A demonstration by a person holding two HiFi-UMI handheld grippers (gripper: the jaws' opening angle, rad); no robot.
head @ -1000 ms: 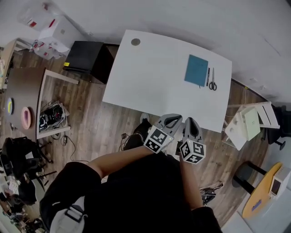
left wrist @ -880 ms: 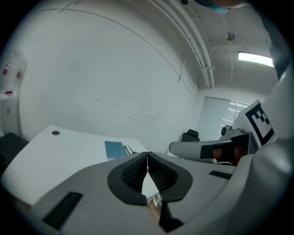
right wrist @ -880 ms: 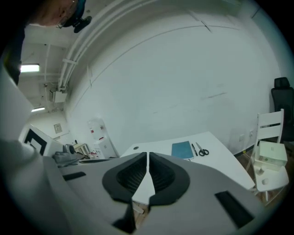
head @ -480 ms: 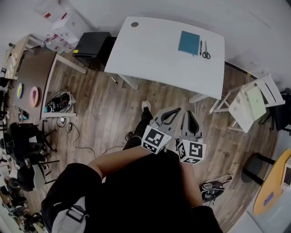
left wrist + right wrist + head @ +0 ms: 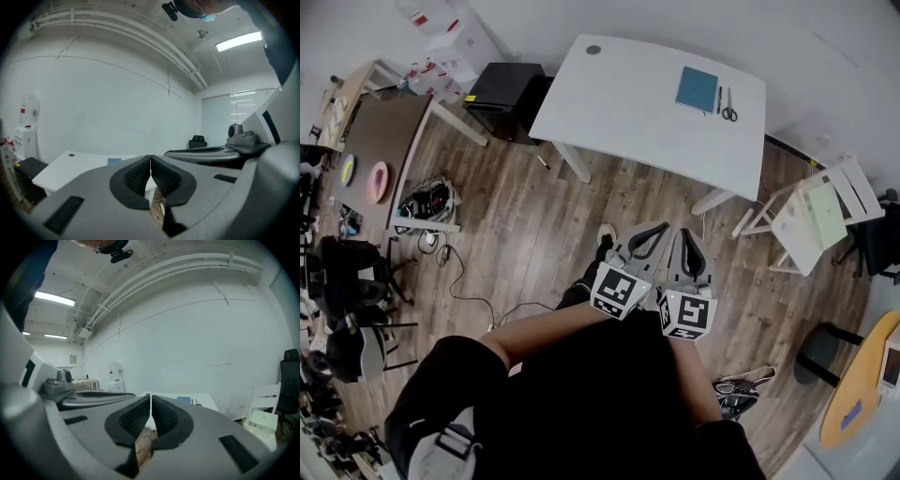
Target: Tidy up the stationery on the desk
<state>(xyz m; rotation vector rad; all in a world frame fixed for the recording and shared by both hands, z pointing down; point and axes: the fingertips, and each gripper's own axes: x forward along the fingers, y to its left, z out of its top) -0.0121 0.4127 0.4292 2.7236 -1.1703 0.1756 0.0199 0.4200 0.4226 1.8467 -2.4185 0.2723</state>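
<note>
Both grippers well short of tabletop [image 5: 628,103] near edge, pointing toward it. Left gripper [image 5: 150,160] jaws together, nothing between. Right gripper [image 5: 150,401] same. Teal notebook [image 5: 697,89], pen [image 5: 719,99], scissors [image 5: 729,105] side by side at tabletop far-right corner. Pen and scissors long axes run near-to-far, parallel to notebook edge. Right gripper looks marginally nearer. Row fits already tidied or still to sort.

White bench [image 5: 637,112] with a curved top, standing on a wooden floor [image 5: 534,234], its far edge close to a pale wall. Near its far right corner lie a blue notebook [image 5: 696,88], a dark pen [image 5: 719,99] just right of it, and scissors [image 5: 728,106] just beside the pen, all roughly parallel. A small round grey cap [image 5: 593,50] sits near the far left corner.
</note>
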